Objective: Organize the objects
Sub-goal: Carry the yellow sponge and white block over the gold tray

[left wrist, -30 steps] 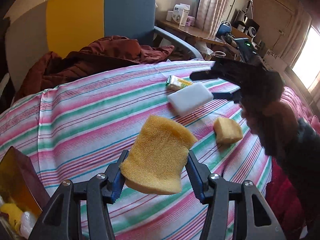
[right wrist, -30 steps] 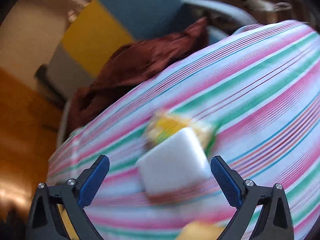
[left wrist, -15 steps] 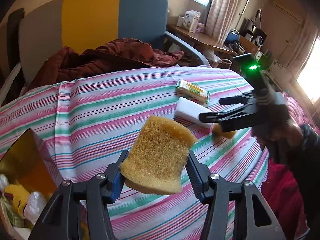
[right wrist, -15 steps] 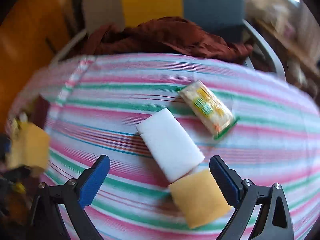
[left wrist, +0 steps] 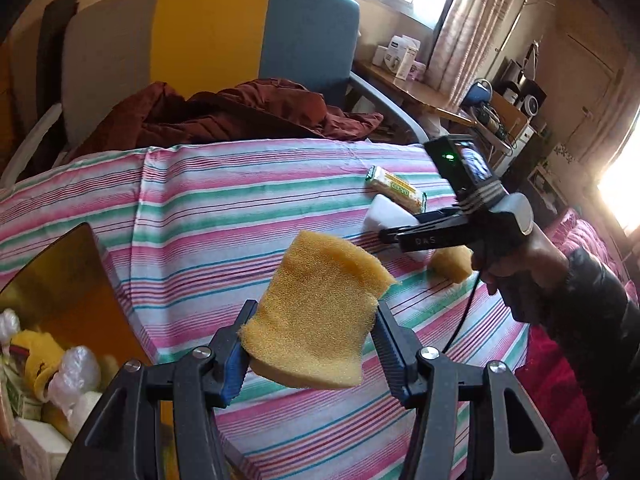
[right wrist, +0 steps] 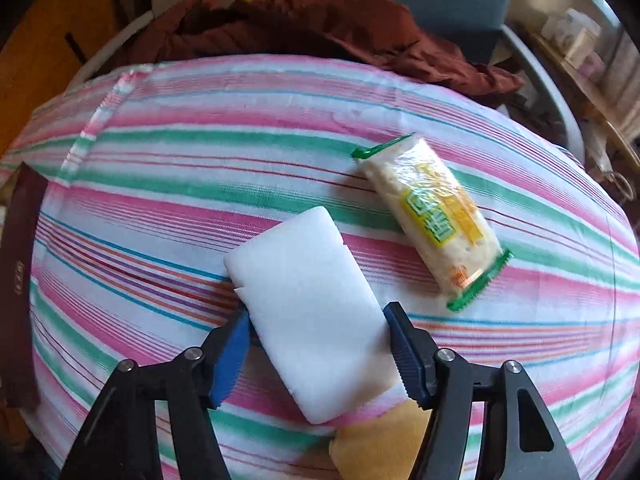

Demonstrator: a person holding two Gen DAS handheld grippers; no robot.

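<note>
My left gripper (left wrist: 310,344) is shut on a large yellow sponge (left wrist: 320,312) and holds it above the striped cloth (left wrist: 224,216). My right gripper (right wrist: 316,344) has its jaws closed against both sides of a white foam block (right wrist: 308,320) that lies on the cloth; it also shows in the left wrist view (left wrist: 390,236) over the block (left wrist: 382,214). A small yellow sponge (right wrist: 380,448) lies just below the block, also seen in the left wrist view (left wrist: 450,262). A wrapped snack bar (right wrist: 434,220) lies to the right of the block.
An amber-walled box (left wrist: 60,280) with toys and packets stands at the lower left. A maroon jacket (left wrist: 224,116) lies on a grey, yellow and blue chair (left wrist: 208,32) behind the table. A cluttered desk (left wrist: 420,92) stands at the back right.
My right gripper has come down over the white block and its jaws have narrowed from wide open to touching the block's sides. My left gripper, still holding the large sponge, has shifted toward the box.
</note>
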